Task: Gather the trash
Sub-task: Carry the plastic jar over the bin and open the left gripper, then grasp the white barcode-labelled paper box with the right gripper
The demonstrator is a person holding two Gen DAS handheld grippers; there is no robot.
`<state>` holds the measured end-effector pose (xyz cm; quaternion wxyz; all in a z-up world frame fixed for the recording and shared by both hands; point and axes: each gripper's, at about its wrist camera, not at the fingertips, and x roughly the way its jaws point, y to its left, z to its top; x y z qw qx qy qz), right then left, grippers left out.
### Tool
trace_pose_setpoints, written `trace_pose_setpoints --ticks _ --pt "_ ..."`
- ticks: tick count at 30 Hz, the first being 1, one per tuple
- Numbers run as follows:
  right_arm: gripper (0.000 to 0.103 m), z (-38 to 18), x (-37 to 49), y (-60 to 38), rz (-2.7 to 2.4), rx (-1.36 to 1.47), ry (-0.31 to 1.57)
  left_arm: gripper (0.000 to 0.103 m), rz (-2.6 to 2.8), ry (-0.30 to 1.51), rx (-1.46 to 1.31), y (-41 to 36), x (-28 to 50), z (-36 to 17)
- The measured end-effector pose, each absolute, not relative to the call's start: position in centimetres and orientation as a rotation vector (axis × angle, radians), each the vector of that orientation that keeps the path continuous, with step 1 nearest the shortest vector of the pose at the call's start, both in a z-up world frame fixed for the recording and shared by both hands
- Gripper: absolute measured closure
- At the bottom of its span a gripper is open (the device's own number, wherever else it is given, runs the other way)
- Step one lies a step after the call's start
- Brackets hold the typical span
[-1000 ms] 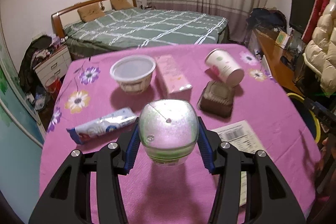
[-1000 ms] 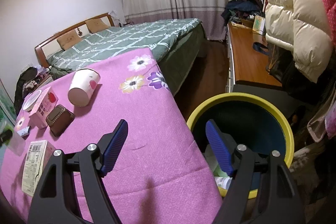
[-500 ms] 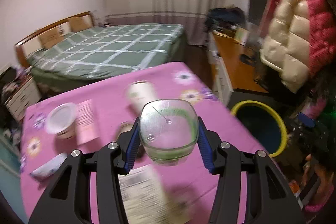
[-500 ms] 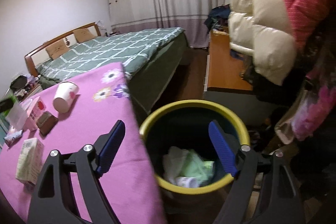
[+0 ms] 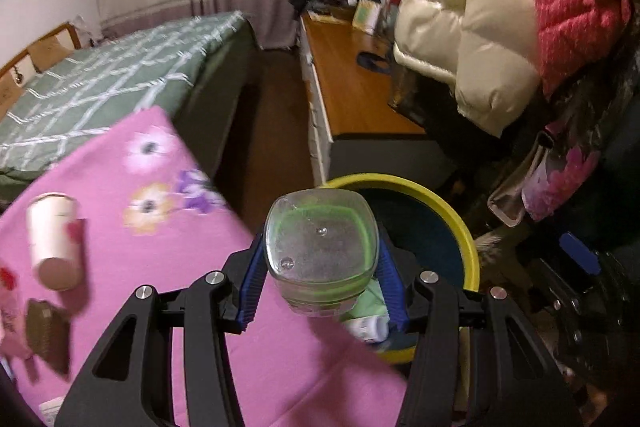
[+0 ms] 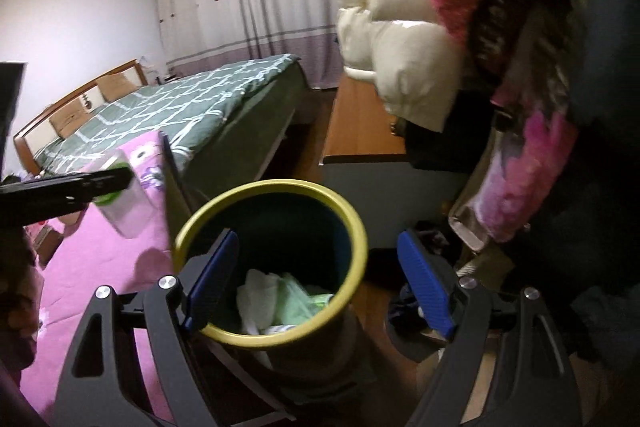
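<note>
My left gripper (image 5: 320, 271) is shut on a clear plastic bottle with a green band (image 5: 321, 251), held base-first at the pink table's right edge, beside the yellow-rimmed trash bin (image 5: 460, 231). In the right wrist view the same bottle (image 6: 128, 203) hangs over the table's edge left of the bin (image 6: 344, 291), which holds white and green crumpled trash (image 6: 280, 303). My right gripper (image 6: 320, 283) stands open above the bin's mouth with nothing between its fingers. A paper cup (image 5: 54, 239) and a brown container (image 5: 46, 335) lie on the table.
The pink flowered tablecloth (image 5: 168, 267) ends just left of the bin. A green-quilted bed (image 5: 120, 75) stands behind, a wooden desk (image 5: 352, 87) to the right. Cream and red puffy coats (image 5: 500, 19) hang over the bin's far side, with bags (image 6: 516, 179) below.
My left gripper has swung right with the bottle, from over the table's middle to its edge by the bin. The right gripper has moved from the table's corner to above the bin.
</note>
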<state>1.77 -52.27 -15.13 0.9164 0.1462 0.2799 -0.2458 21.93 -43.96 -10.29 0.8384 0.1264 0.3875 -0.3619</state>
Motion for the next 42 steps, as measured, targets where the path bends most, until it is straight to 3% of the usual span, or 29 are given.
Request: trace_pose_setpoints --ticks 4,5,6,7,8,14,23,42 --pt "0.025 -15.5 1.2 -53.1 -0.523 0.318 0.58 0.053 -0.782 0.868 0.284 -46.7 22.6 -12.5" --pt "0.025 -15.6 1.1 -53.3 -0.526 0.32 0.582 0.049 -0.78 0.877 0.289 -47.2 22.7 -12.9" --pt "0.025 -15.6 1.0 -53.4 -0.527 0.322 0.581 0.04 -0.774 0.877 0.294 -47.6 22.6 -13.2" --pt "0.025 -15.6 1.0 -53.5 -0.528 0.323 0.58 0.019 -0.766 0.865 0.294 -47.7 22.4 -13.2" --pt "0.025 -15.6 1.0 -53.5 -0.53 0.323 0.58 0.014 -0.758 0.836 0.29 -47.6 22.1 -12.9" --pt "0.025 -15.7 1.4 -52.9 -0.516 0.317 0.583 0.014 -0.726 0.784 0.292 -44.9 21.1 -11.1" --pt "0.025 -15.4 3.9 -49.3 -0.442 0.275 0.605 0.009 -0.585 0.738 0.172 -33.8 22.1 -8.1" --pt "0.025 -14.0 10.5 -30.1 -0.003 0.138 0.677 0.006 0.075 0.63 -0.076 1.6 23.8 -10.7"
